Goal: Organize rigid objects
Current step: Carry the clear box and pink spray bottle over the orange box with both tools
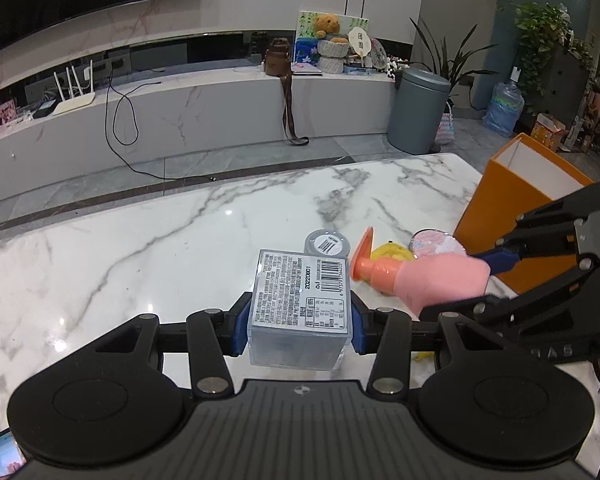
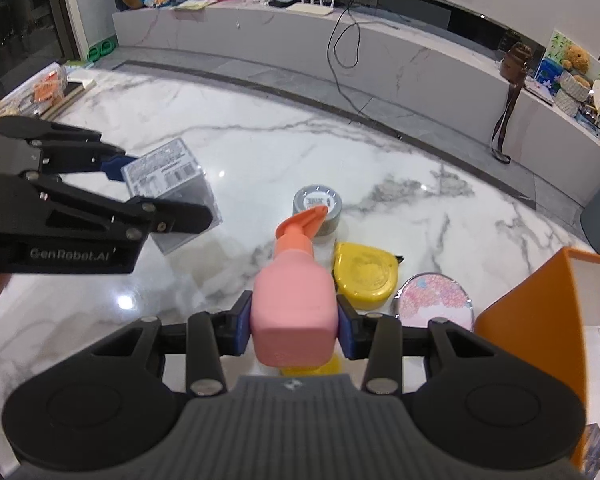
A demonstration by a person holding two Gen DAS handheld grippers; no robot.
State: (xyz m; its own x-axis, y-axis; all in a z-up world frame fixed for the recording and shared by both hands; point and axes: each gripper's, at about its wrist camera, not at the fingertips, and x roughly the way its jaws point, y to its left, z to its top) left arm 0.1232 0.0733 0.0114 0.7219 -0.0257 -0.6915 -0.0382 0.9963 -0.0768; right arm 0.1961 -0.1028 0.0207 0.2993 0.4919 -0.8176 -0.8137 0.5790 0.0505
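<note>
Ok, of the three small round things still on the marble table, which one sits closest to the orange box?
The round tin with the pink floral lid, right beside the orange box. The yellow tape measure lies further from the box, and the grey can lies furthest.

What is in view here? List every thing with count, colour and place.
clear box: 1, clear with a printed label, held in the left tool
pump bottle: 1, pink with an orange pump, held in the right tool
tape roll: 1, grey, on the table behind the bottle's pump
tape measure: 1, yellow, on the table right of the bottle
round tin: 1, pink speckled lid, beside the orange box
orange box: 1, orange outside, white inside, open, at the table's right
table: 1, white marble
bin: 1, grey, on the floor
left tool: 1, black, blue pads
right tool: 1, black, blue pads
</note>
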